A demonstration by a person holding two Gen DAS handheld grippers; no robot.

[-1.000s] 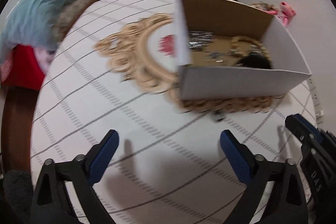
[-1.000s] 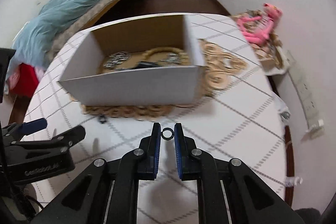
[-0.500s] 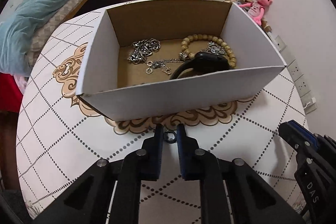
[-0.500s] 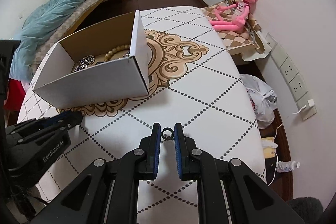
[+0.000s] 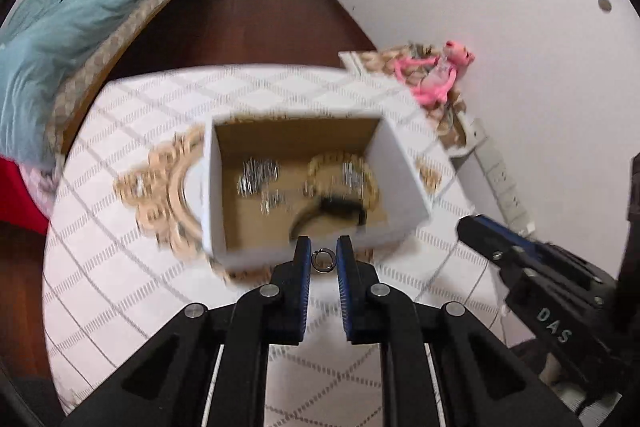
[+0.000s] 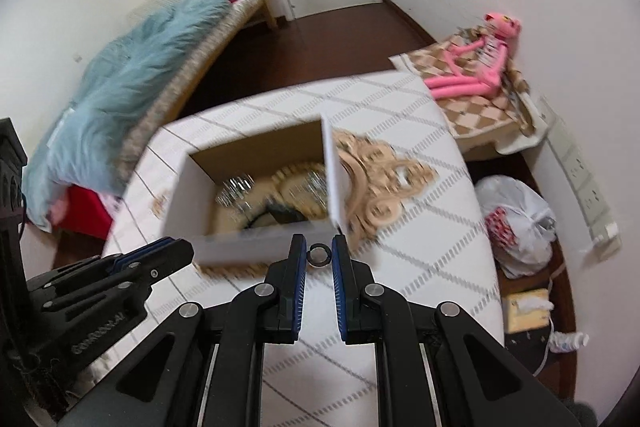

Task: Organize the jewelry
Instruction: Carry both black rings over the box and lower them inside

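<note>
The left gripper (image 5: 322, 251) has its fingers (image 5: 301, 267) closed on a small ring (image 5: 322, 261), pinched near the fingertips. The ring is held in the air over the near edge of the open box (image 5: 404, 163). The right gripper (image 6: 319, 249) likewise has its fingers (image 6: 297, 263) closed on a second small ring (image 6: 319, 255), held at the fingertips just short of the near right corner of the box (image 6: 186, 195).

The box is white outside and brown inside, and stands on the tabletop (image 5: 120, 247), which carries a white cloth with a grid of dotted lines and a tan scroll ornament (image 5: 160, 191). Part of the ornament lies under the box. Both views are blurred.

Contents of the box, as far as the blur allows:
- a silver chain pile (image 5: 258, 175) in the left part;
- a tan bead bracelet (image 5: 320, 163) in the right part;
- a dark band (image 5: 332, 209) near the front wall, overlapping the bracelet.

In the left wrist view the right gripper (image 5: 464, 227) shows at the right edge, beside the box. In the right wrist view the left gripper (image 6: 176, 253) shows at the lower left, near the front wall of the box.

Beyond the tabletop stand a bed with a blue blanket (image 6: 132, 75), a pink plush toy (image 6: 476, 63) on a checked cushion (image 6: 476, 111), and a white plastic bag (image 6: 516, 223) on the floor.
</note>
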